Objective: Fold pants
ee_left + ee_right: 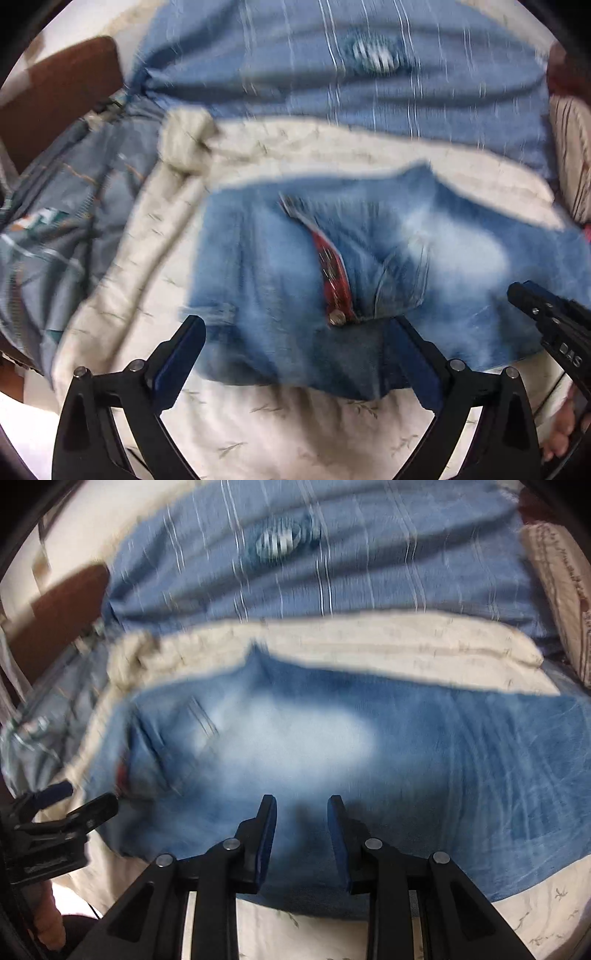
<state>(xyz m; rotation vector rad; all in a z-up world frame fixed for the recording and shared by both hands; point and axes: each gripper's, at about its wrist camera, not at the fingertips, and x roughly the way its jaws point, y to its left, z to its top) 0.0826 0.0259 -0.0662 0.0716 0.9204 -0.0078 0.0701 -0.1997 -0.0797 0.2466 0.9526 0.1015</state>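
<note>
Faded blue jeans (369, 258) lie flat on a cream bedsheet (258, 435), waist end toward the left, with a red lining and metal button (336, 316) showing at the fly. My left gripper (299, 332) is open wide just above the waistband's near edge, holding nothing. My right gripper (302, 808) is partly open over the pale thigh area of the jeans (295, 738), empty. The right gripper also shows at the right edge of the left wrist view (546, 321), and the left gripper at the left edge of the right wrist view (70, 812). Both views are motion-blurred.
A blue striped blanket (332, 81) lies across the far side of the bed. A patterned grey-blue quilt (62, 221) is bunched at the left. A brown headboard or chair (55, 96) stands far left. A striped pillow (557, 602) is at the right.
</note>
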